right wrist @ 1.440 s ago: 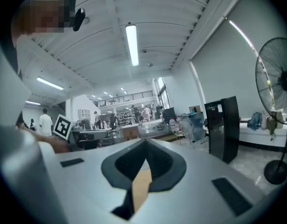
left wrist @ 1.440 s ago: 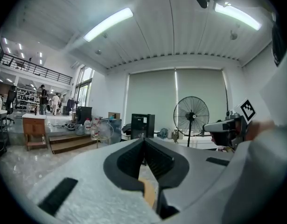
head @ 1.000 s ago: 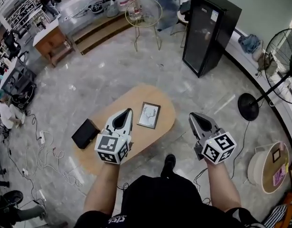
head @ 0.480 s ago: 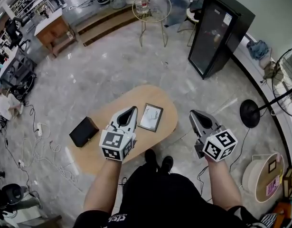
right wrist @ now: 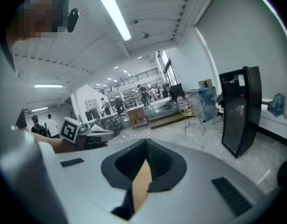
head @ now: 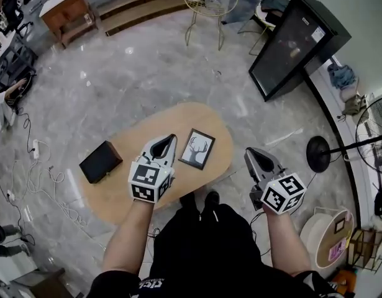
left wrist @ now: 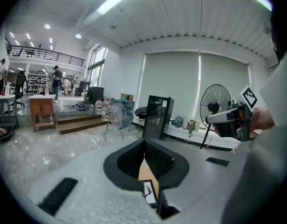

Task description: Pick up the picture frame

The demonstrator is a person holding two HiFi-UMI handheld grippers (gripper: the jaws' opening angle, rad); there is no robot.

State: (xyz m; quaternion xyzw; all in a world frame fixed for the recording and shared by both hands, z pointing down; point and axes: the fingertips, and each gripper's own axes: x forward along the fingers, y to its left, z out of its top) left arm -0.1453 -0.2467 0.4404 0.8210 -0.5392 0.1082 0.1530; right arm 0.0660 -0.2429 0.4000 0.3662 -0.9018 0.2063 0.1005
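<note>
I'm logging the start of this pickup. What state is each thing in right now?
Picture frame: lying flat on the table, picture side up, not gripped.
Black box: lying on the table's left part, apart from the frame.
Left gripper: shut, empty, just left of the frame.
Right gripper: shut, empty, past the table's right edge.

The left tongs (left wrist: 144, 143) fill the lower centre of the frame. Their grey jaws meet at the tips, with nothing gripped. Through the narrow slit below the tips shows a strip of tan bench (left wrist: 145, 171) and, lower down, part of the picture frame (left wrist: 149, 193) with its dark edge. At the right edge the right tongs (left wrist: 213, 119) reach in, marker cube uppermost. Behind stand a fan (left wrist: 216, 105), a black cabinet (left wrist: 158, 118), a wire stand (left wrist: 114, 116) and, far left, a wooden desk (left wrist: 41, 112).
</note>
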